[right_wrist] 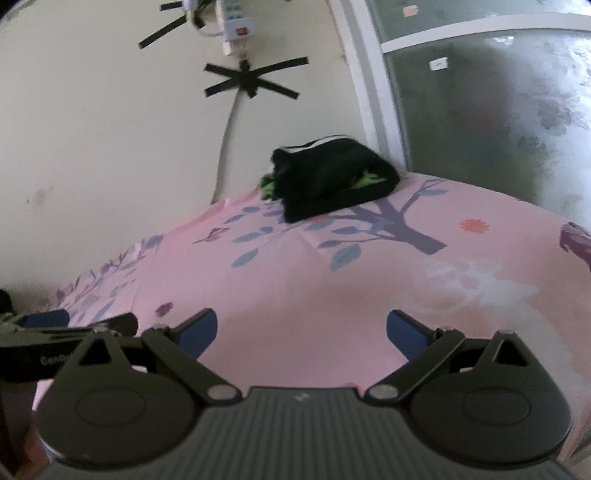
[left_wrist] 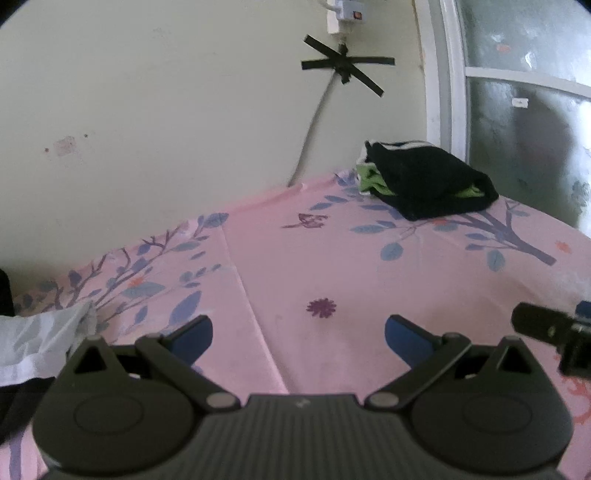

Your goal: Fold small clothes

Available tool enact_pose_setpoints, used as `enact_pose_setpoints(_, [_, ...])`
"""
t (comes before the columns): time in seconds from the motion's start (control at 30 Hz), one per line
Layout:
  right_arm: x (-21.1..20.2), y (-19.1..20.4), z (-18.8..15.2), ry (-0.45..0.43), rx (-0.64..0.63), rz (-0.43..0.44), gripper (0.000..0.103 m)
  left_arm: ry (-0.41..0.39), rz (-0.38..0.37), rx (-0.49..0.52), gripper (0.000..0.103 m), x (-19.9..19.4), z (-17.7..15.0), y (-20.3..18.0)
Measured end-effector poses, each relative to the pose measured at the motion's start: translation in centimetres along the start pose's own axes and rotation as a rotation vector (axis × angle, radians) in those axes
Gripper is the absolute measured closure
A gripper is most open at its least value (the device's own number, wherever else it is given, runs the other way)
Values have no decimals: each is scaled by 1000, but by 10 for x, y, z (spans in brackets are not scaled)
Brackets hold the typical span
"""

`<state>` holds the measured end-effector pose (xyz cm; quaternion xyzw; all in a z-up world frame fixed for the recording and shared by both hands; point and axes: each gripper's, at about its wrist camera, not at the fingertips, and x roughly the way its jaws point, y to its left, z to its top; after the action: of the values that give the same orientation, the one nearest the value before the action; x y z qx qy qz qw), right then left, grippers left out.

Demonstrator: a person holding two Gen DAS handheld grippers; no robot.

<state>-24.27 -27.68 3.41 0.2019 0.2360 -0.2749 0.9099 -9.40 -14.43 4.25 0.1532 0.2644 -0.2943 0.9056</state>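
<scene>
A pile of folded small clothes [left_wrist: 428, 181], black on top with green and white under it, lies at the far corner of the pink floral bed sheet [left_wrist: 332, 258]. It also shows in the right wrist view [right_wrist: 332, 177]. A pale grey-white garment [left_wrist: 40, 339] lies at the left edge, beside my left gripper. My left gripper [left_wrist: 298, 334] is open and empty over the sheet. My right gripper [right_wrist: 301, 330] is open and empty over the sheet [right_wrist: 295, 277]. Each gripper shows at the edge of the other's view: the right one [left_wrist: 554, 332], the left one [right_wrist: 66, 328].
A cream wall stands behind the bed with a cable [left_wrist: 314, 122] taped on by black tape [left_wrist: 347, 64] and a power strip [right_wrist: 236, 26] above. A frosted glass window with a white frame [left_wrist: 443, 81] is at the right.
</scene>
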Motion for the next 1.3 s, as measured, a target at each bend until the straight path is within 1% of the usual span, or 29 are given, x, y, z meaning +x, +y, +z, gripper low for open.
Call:
enact_pose_setpoints(0.1, [1,7,-1,-3,-42,6,10,-9,11,-27,0,-3,1,7])
enact_pose_setpoints(0.33, [4,17,3,-31,-84,-1,10,21,-7,-96,0,2,1,23])
enact_pose_setpoints(0.5, [7,13,2,-11,-68,3,10,29,12,-83,0,5,0,21])
enact_pose_setpoints(0.7, [11,9,1,11,-48,0,10,40,15,-62,0,7,-2,18])
enact_pose_setpoints(1.3, [18,14,-2,30,-65,9,10,73,14,-87,0,14,-2,23])
